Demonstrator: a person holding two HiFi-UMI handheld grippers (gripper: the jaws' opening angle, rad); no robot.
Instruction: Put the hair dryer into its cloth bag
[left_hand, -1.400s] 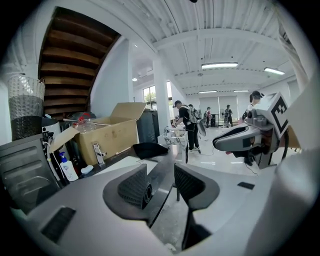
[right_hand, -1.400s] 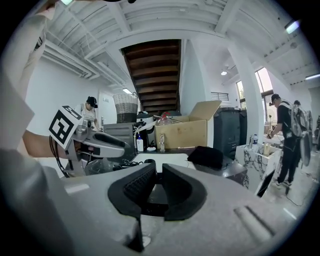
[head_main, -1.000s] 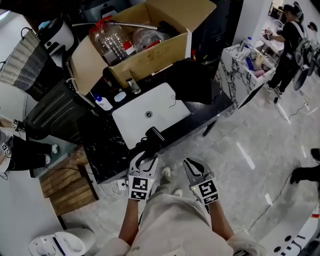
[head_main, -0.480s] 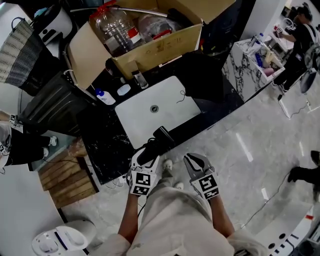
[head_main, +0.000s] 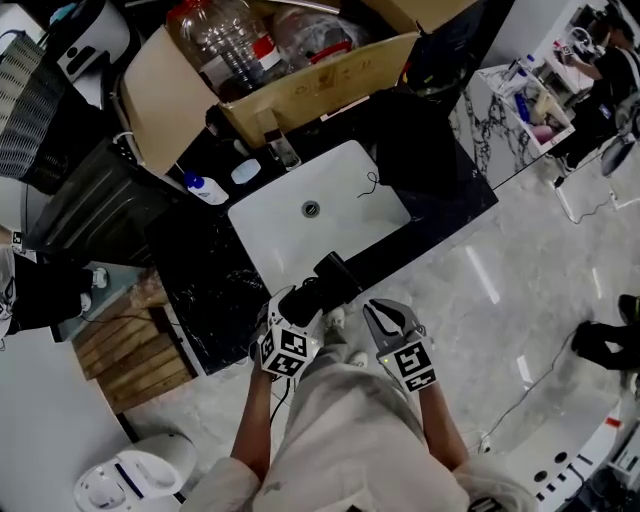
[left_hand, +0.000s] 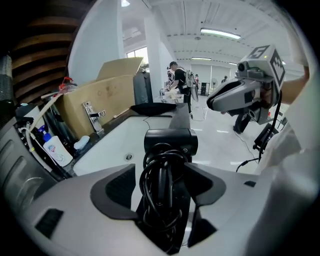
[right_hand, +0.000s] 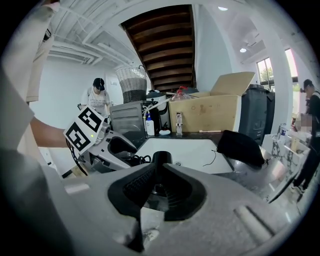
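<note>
The black hair dryer, its cord coiled round the handle, lies between the jaws of my left gripper at the front rim of the white sink. Those jaws have just been opening and now stand open, a little off the cord on both sides. The black cloth bag lies on the dark counter to the right of the sink and also shows as the bag in the right gripper view. My right gripper hangs just right of the dryer, shut and empty.
An open cardboard box holding a big plastic jug stands behind the sink, beside a faucet and a small bottle. A dark bin sits at the left, and a marble table and a person are at the right.
Both grippers moved forward and down to the counter's front edge. The left jaws spread wider around the hair dryer.
</note>
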